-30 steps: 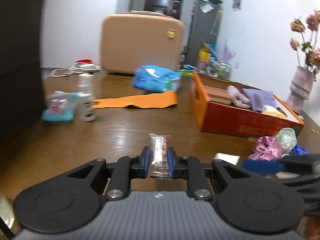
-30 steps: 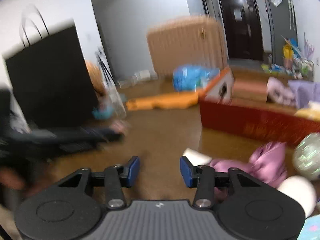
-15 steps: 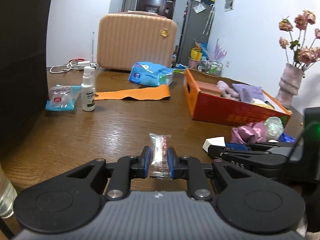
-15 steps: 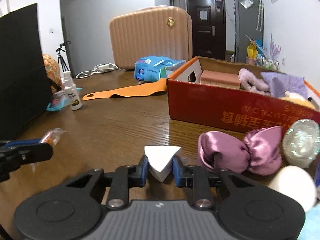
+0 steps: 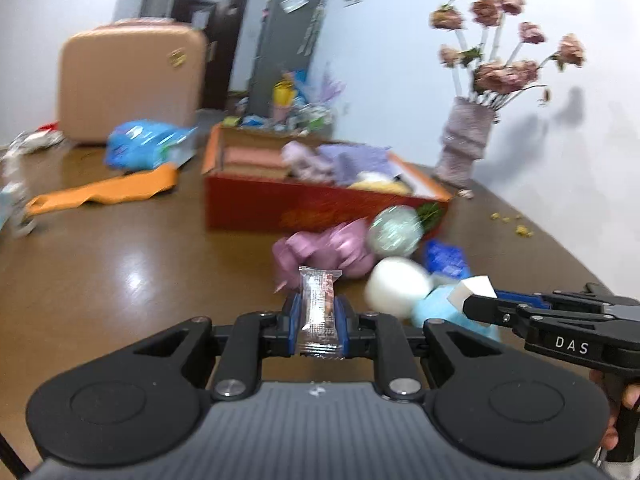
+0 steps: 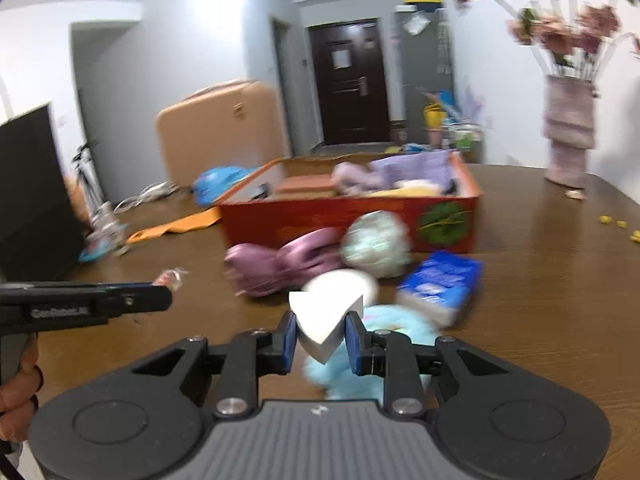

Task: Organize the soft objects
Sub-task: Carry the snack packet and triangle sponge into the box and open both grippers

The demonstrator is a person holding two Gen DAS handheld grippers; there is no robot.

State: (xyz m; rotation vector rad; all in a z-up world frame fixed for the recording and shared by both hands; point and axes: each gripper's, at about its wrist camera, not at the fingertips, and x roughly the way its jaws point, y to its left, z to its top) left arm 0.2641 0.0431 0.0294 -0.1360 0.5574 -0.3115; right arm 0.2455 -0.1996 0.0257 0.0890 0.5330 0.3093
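Snack packet point(image 5: 319, 312), clear-wrapped with a reddish filling, is being gripped upright between the blue pads of the left gripper point(image 5: 318, 322), whose jaws are clenched on its lower half while the crimped top is sticking up above them. White wedge sponge point(image 6: 325, 320) is being pinched between the pads of the right gripper point(image 6: 322, 338), its point directed down toward the gripper body. In the left wrist view the same sponge is being seen at the tip of the right gripper, low on the right, near a white egg-shaped sponge point(image 5: 396, 286) and a fluffy light-blue object point(image 5: 440, 312).

Soft things are being shown clustered on the wooden table point(image 5: 120, 264) just in front of the red box point(image 5: 320, 208): a purple satin bow point(image 6: 276, 266), a pale green iridescent ball point(image 6: 376, 244) touching the box's near wall, and a blue tissue pack point(image 6: 440, 284) to the right of them. Inside the box, a pink block point(image 6: 308, 186), a lilac plush piece point(image 6: 356, 178), a lavender cloth point(image 6: 416, 164) and something yellow point(image 6: 408, 191) are being held. Farther left, an orange strip point(image 5: 104, 192) and a blue plastic pack point(image 5: 148, 148) are lying on the table, with a tan suitcase point(image 5: 128, 84) standing at the far edge. At the far right a vase point(image 5: 466, 148) with dried pink flowers point(image 5: 504, 68) is standing upright. Much of both views is being smeared by motion blur.
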